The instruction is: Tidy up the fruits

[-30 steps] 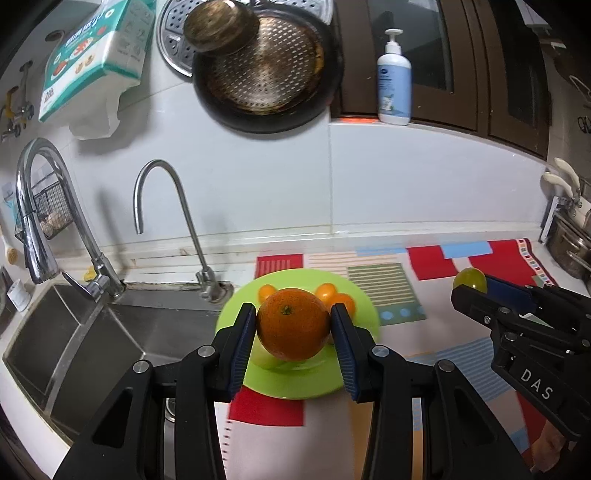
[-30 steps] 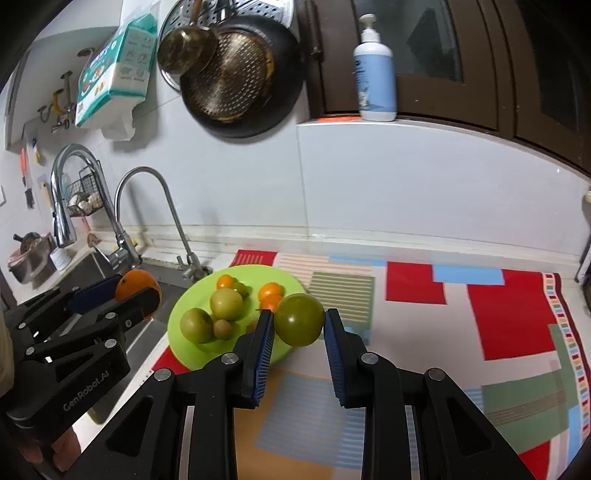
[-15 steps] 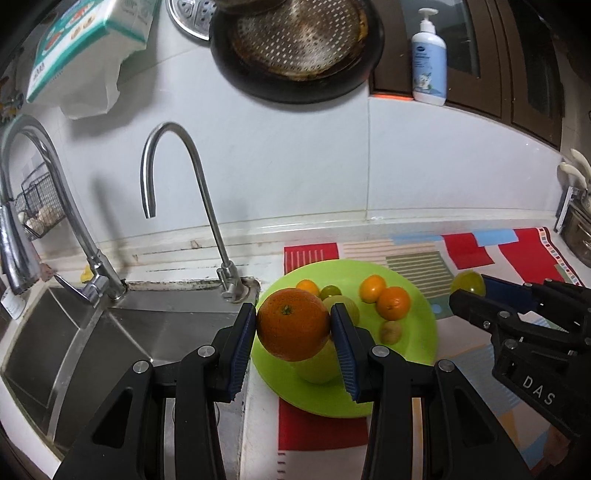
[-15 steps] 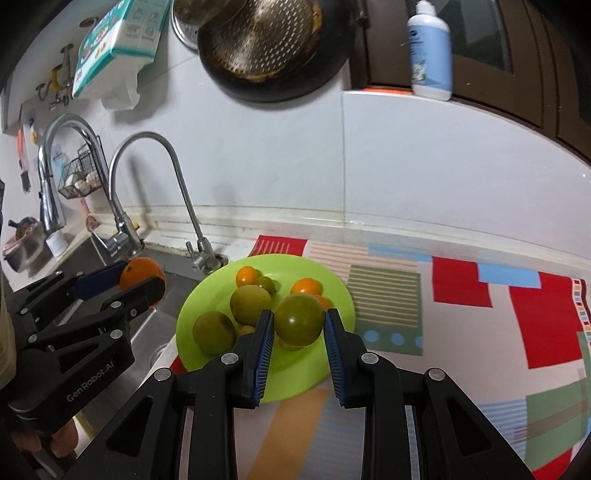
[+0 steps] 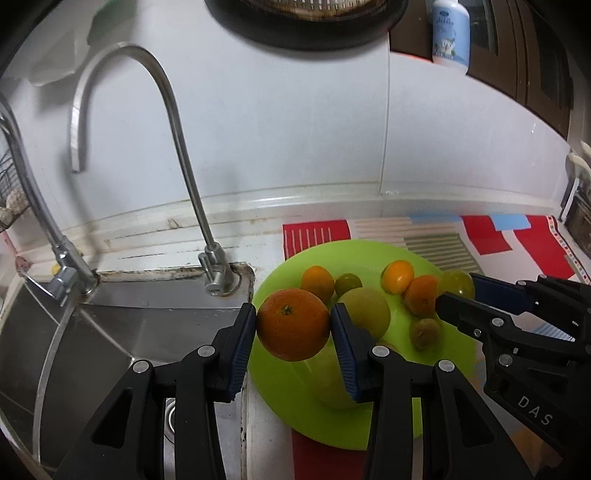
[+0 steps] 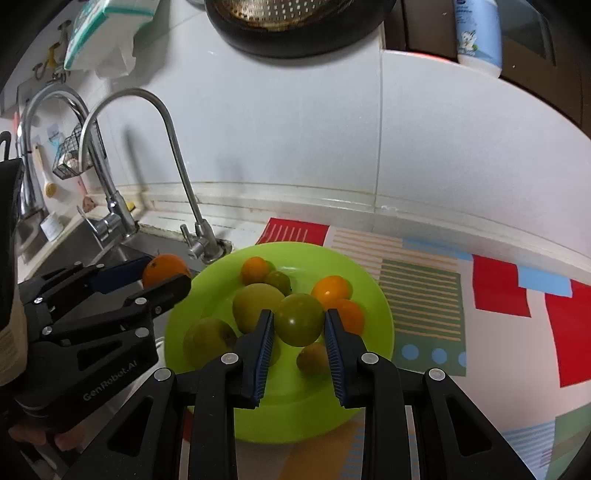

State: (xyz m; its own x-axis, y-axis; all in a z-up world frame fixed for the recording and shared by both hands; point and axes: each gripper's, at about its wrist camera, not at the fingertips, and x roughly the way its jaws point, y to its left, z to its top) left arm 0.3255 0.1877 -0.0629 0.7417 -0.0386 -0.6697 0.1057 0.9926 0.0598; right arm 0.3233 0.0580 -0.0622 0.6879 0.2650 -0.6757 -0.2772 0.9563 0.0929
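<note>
My left gripper [image 5: 293, 330] is shut on a large orange [image 5: 293, 328] and holds it above the left rim of the lime green plate [image 5: 417, 254]. My right gripper [image 6: 298, 328] is shut on a green tomato [image 6: 299, 323] and holds it above the middle of the plate [image 6: 354, 269]. The plate holds several small orange and green fruits, among them a big green fruit [image 6: 255, 304] and a small orange one [image 6: 331, 288]. In the right wrist view the left gripper [image 6: 162, 278] shows at the left with the orange [image 6: 162, 269].
The plate lies on a patterned mat [image 6: 498, 291] on the counter. A steel sink [image 5: 110, 332] lies to the left, with a thin curved tap [image 5: 184, 166] at its corner. A dark pan [image 6: 295, 26] hangs on the white wall above. A soap bottle [image 5: 450, 33] stands on the upper ledge.
Both grippers have moved forward and down toward the plate with their fruits still held. The left gripper has shifted toward the plate's left rim beside the sink.
</note>
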